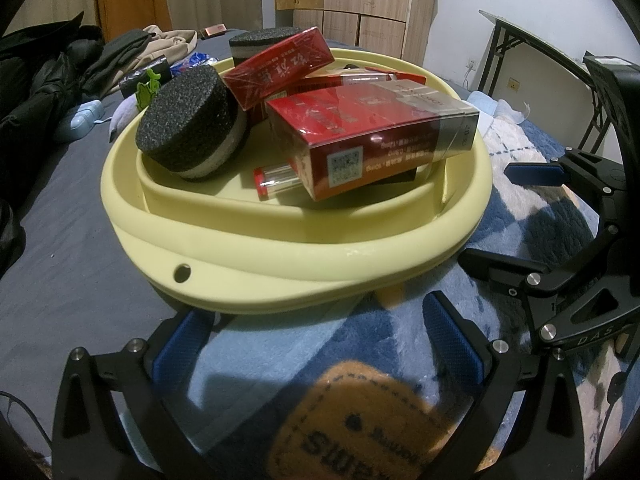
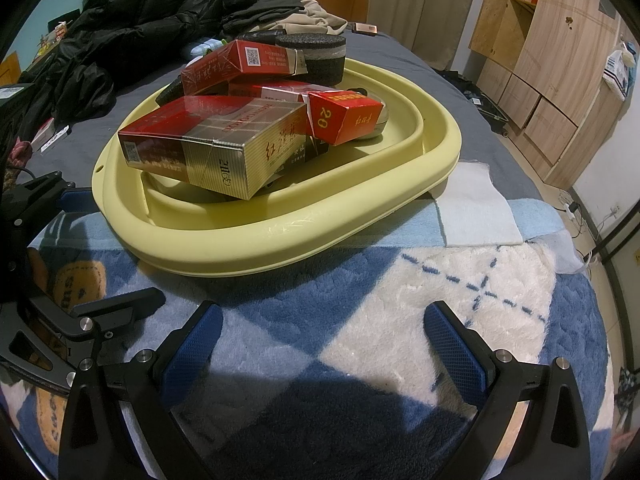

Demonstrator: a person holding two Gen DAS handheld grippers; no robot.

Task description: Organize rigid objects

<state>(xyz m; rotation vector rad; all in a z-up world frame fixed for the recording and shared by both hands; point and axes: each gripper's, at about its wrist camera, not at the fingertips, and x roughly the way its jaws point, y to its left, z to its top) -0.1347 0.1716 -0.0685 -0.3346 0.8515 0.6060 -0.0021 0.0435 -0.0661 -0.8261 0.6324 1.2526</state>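
Observation:
A pale yellow basin (image 1: 256, 264) (image 2: 328, 224) rests on a blue and white blanket. Inside it are piled red cigarette boxes (image 1: 372, 136) (image 2: 212, 140), two black and grey foam discs (image 1: 192, 120) (image 2: 316, 56) and a small clear tube with red caps (image 1: 276, 178). My left gripper (image 1: 316, 340) stands open just short of the basin's near rim, holding nothing. My right gripper (image 2: 324, 348) is open over the blanket, a little back from the basin, also holding nothing. In the left wrist view the right gripper's fingers (image 1: 532, 172) show at the right edge.
Dark jackets and folded clothes (image 2: 132, 28) lie at the far side of the bed. A light blue case (image 1: 82, 118) and a green clip (image 1: 148, 86) sit left of the basin. A white cloth (image 2: 476, 208) lies to its right. Wooden cabinets (image 2: 560, 64) stand along the wall.

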